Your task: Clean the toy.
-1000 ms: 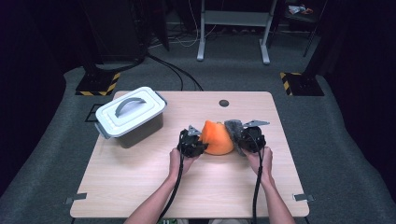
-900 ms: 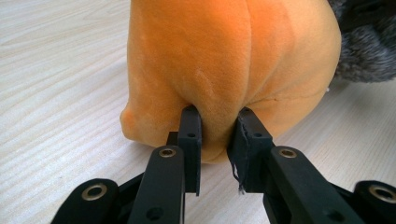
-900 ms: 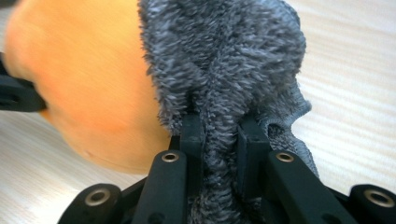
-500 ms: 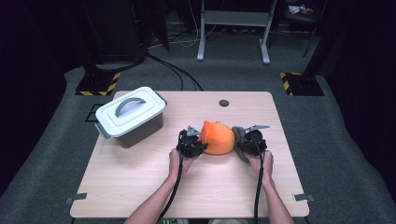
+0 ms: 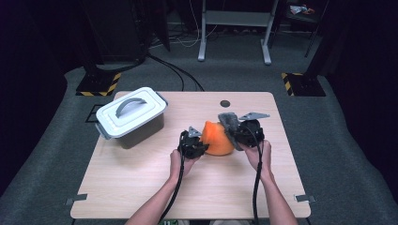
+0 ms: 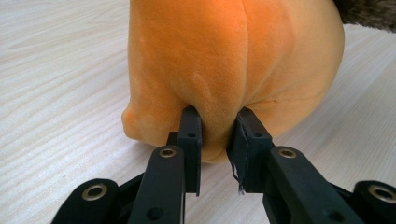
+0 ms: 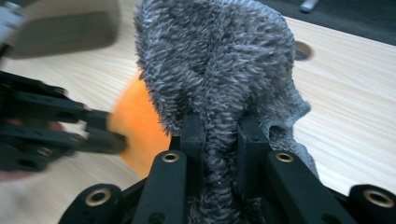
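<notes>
Left gripper (image 5: 202,144) sits low on the tabletop (image 5: 141,178), jaws clenched on a pinched fold of the orange plush (image 5: 217,139). In the left gripper view the two black pads squeeze a ridge of orange fabric (image 6: 233,70) at its lower edge; narrow gap, fabric fills it. Plush bottom rests on the wood, mid-tabletop, between the two hands.

Right gripper (image 5: 233,132) on the plush's far-right side, raised a bit off the tabletop. Jaws nearly closed, clamped on a grey fuzzy piece (image 5: 228,121). In the right gripper view the grey shaggy fabric (image 7: 219,65) bunches up between the pads and stands above them, the orange body (image 7: 135,130) blurred behind it at left. Grey piece lies against the orange plush's upper right; whether it is joined to it, can't tell.

White lidded box (image 5: 132,116) with grey handle stands at the tabletop's far left, well apart from both grippers.
</notes>
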`<state>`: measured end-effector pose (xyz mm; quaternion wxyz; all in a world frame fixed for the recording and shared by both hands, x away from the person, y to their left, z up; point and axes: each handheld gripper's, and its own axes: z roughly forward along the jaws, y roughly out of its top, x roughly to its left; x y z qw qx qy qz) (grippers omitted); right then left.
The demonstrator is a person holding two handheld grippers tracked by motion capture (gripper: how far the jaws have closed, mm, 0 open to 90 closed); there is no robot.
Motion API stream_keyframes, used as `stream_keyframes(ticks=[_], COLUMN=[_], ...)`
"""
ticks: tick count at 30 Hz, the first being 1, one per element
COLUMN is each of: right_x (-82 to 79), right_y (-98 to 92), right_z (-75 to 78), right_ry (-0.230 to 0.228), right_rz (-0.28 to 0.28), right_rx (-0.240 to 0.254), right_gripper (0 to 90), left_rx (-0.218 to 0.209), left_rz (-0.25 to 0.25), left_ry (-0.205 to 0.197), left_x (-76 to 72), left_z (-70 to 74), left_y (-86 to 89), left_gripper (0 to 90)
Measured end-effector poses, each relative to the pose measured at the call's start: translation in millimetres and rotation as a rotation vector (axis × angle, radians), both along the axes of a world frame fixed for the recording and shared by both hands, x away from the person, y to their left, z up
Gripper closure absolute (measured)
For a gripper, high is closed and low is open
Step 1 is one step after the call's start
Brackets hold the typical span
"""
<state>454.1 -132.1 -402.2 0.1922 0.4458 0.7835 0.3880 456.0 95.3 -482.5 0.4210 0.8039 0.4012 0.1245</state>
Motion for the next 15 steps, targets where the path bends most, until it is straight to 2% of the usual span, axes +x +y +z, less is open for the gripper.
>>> stream_keyframes(ticks=[5,9,12,13,15], right_x=[7.6,10.7,11.5,12.6,12.2], right_y=[23.8,32.0,35.0,36.3,38.7], right_z=[-1.0,-2.6,-3.2,-4.2,-4.6], right_ry=[0.011,0.012,0.012,0.007,0.006], right_rz=[0.039,0.058,0.061,0.073,0.065], right_rx=[-0.015,-0.010,-0.015,-0.032,-0.035], right_gripper=[76.1,76.1,76.0,76.0,75.9], left_rx=[-0.005,-0.009,0.007,0.006,0.006], left_rz=[0.000,0.000,-0.006,-0.005,-0.006], left_ry=[-0.001,0.004,-0.006,-0.009,-0.016], left_x=[0.0,-0.1,-1.5,-1.9,-2.3], left_z=[-0.3,-0.9,-0.8,-0.8,-0.9], left_y=[0.3,1.3,0.2,-0.7,-1.7], left_gripper=[74.7,74.7,74.7,74.7,74.7])
